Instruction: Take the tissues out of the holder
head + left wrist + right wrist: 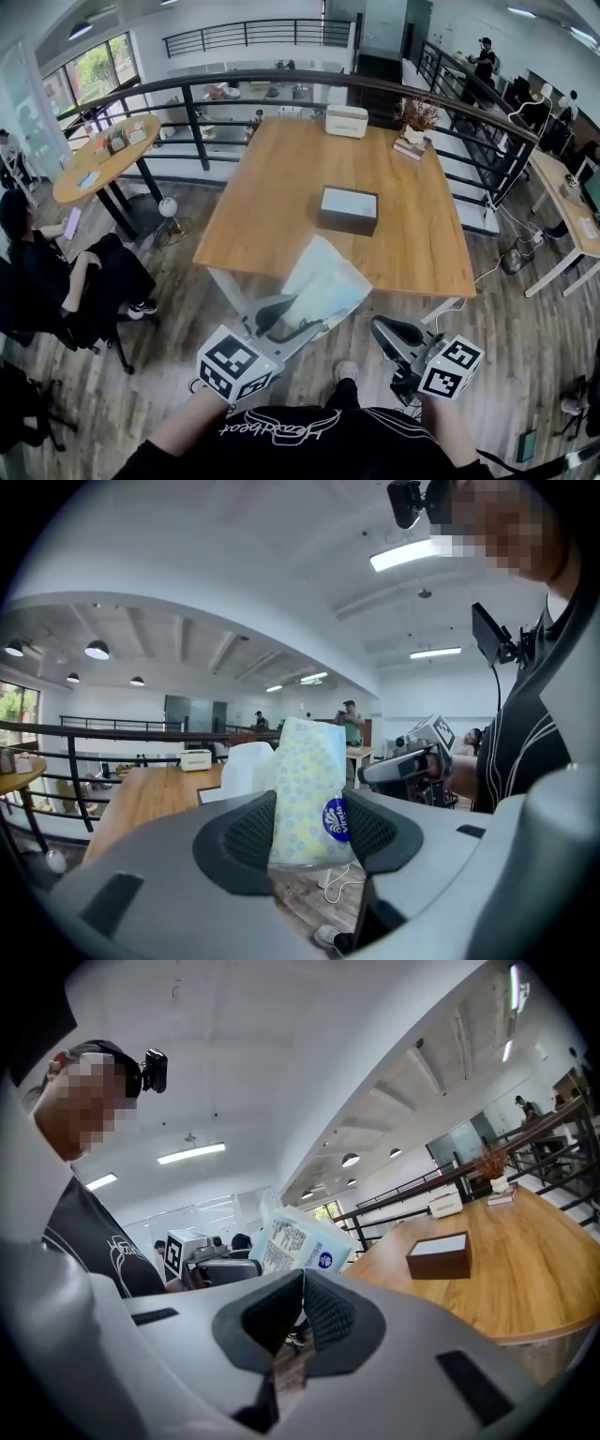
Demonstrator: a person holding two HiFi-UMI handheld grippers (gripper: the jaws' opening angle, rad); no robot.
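Observation:
A soft tissue pack, pale with a small flower print and a blue round logo, hangs in the air in front of the wooden table's near edge. My left gripper is shut on its lower end; in the left gripper view the pack stands upright between the two pads. The holder, a dark brown box with a light top, sits on the table beyond the pack. My right gripper is held low on the right, shut with nothing in it. The right gripper view shows the pack and the holder.
A white box and a dried plant stand at the table's far edge, against a black railing. A round table and a seated person are to the left. Wooden floor lies below me.

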